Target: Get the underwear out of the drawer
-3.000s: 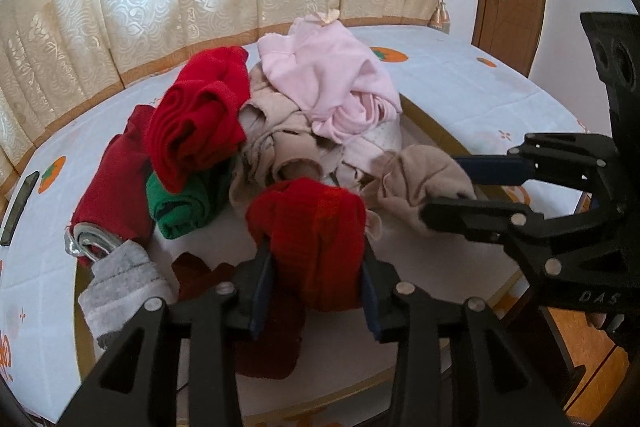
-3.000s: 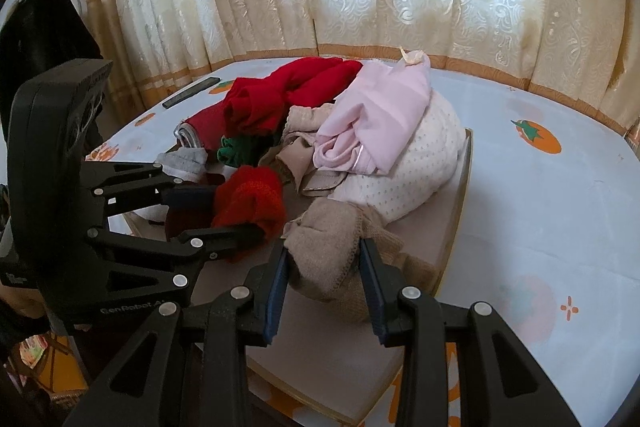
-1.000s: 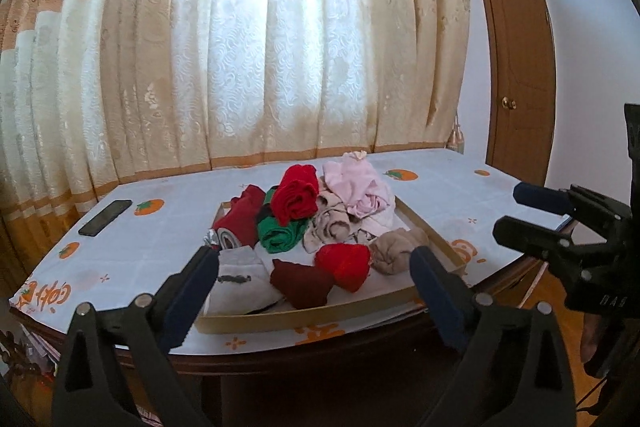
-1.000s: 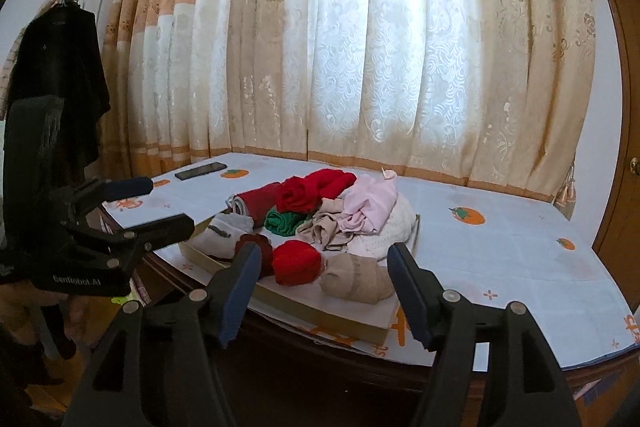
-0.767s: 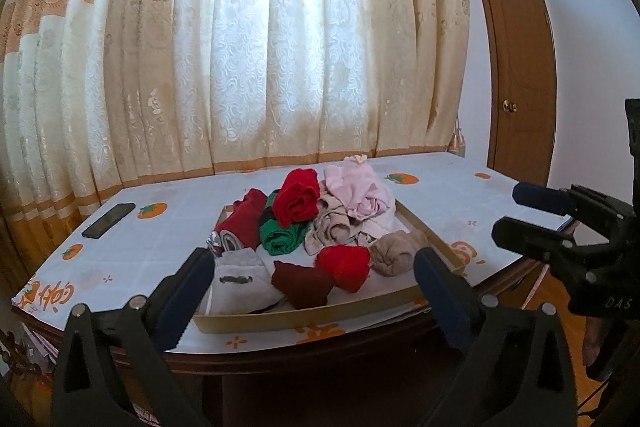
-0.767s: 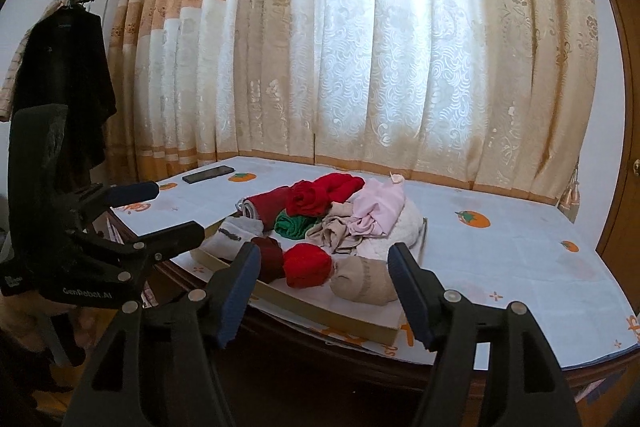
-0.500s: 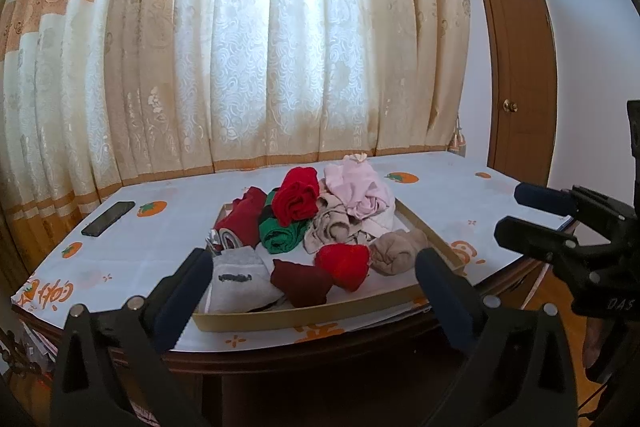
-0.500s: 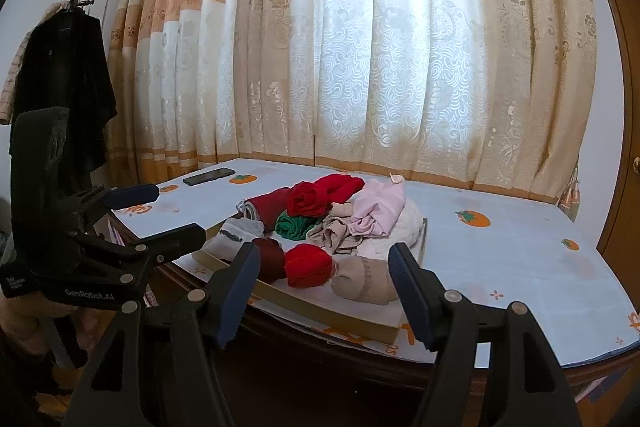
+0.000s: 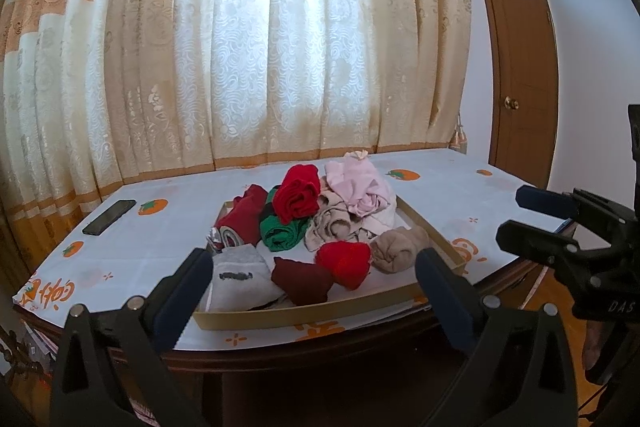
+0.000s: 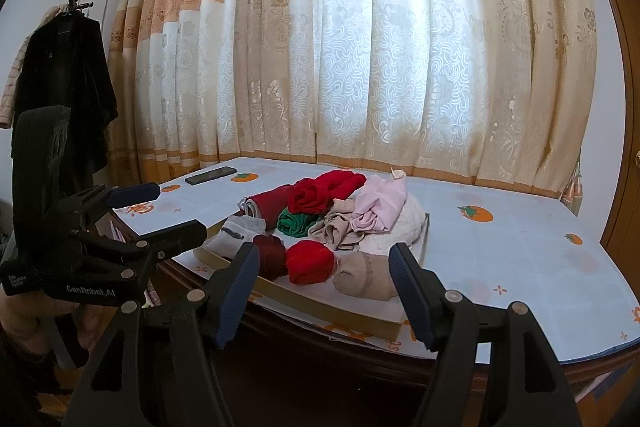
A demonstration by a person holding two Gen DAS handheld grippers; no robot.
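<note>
The underwear (image 9: 316, 227) lies as a heap of rolled and crumpled pieces in a shallow cardboard drawer (image 9: 304, 315) that sits on the worktop (image 9: 168, 227), near its front edge. At the drawer's near side are 4 loose rolls in a row: a grey one (image 9: 236, 275), a dark red one (image 9: 300, 279), a bright red roll (image 9: 346, 263) and a beige roll (image 9: 396, 247); behind them red, green, tan and pink pieces are piled up. Both grippers are held back from the worktop, off its front edge, with the drawer ahead of them and a little below. The left gripper (image 9: 312, 287) has its jaws wide apart with nothing between them, and in its own view the dark red and bright red rolls sit in line with the gap. The right gripper (image 10: 324, 283) also has its jaws apart and empty, and its gap frames the bright red roll (image 10: 310, 261) and the beige roll (image 10: 362, 279). So the beige roll looks the natural pick for the right hand, the dark red or grey one for the left. The drawer's low front wall stands between jaws and rolls, so a reach probably has to come over it from above. Bare tablecloth lies open on either side, widest to the right; a phone (image 9: 109, 211) lies well apart at far left.
</note>
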